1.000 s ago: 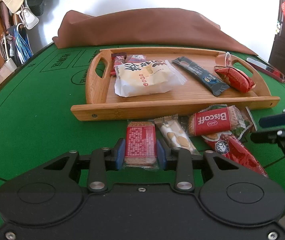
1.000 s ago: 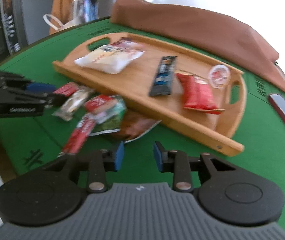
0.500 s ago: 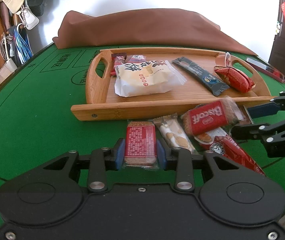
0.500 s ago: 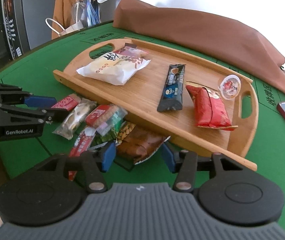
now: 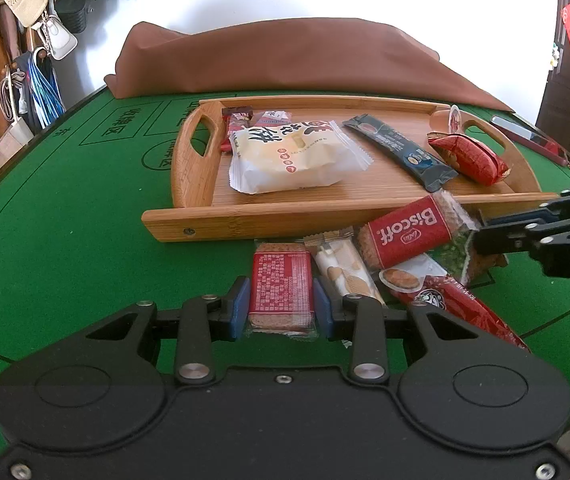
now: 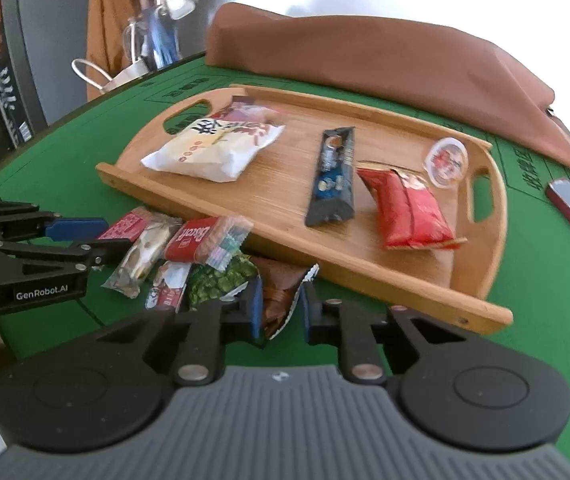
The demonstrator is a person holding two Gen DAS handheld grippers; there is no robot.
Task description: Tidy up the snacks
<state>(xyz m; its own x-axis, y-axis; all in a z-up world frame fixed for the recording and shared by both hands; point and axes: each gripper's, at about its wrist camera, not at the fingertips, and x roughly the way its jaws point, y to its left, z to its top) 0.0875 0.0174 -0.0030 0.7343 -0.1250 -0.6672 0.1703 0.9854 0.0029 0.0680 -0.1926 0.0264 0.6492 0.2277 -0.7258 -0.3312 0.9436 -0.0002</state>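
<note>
We start with the green desk point(image 5: 65, 240), which carries all the snacks. The wooden tray point(image 5: 245, 222) lies near its middle, and we judge it is the place for collecting: a large white rice cracker bag point(image 5: 293, 160), a dark sachet point(image 5: 401, 148), a red packet point(image 5: 469, 156) and a small round cup point(image 6: 445, 158) already lie inside it. The rest is a loose pile on the desk just in front of the tray's near wall, so the way into the tray is short.

In this pile the Biscoff packet point(image 5: 405, 232) leans tilted on the other packs. Our left hand-held gripper point(image 5: 281, 308) pinches a small red biscuit pack point(image 5: 281, 284) by its two long sides, low over the desk. Our right hand-held gripper point(image 6: 281, 308) has just been closing, and its jaws now pinch the torn edge of a brown packet point(image 6: 281, 296).

The left wrist view shows the printed face of the red biscuit pack, but the brown packet is almost hidden there behind the right hand-held gripper. The right wrist view shows that grip clearly, also a green pea bag point(image 6: 221, 280) and the whole round cup, though this picture is a little blurred.
</note>
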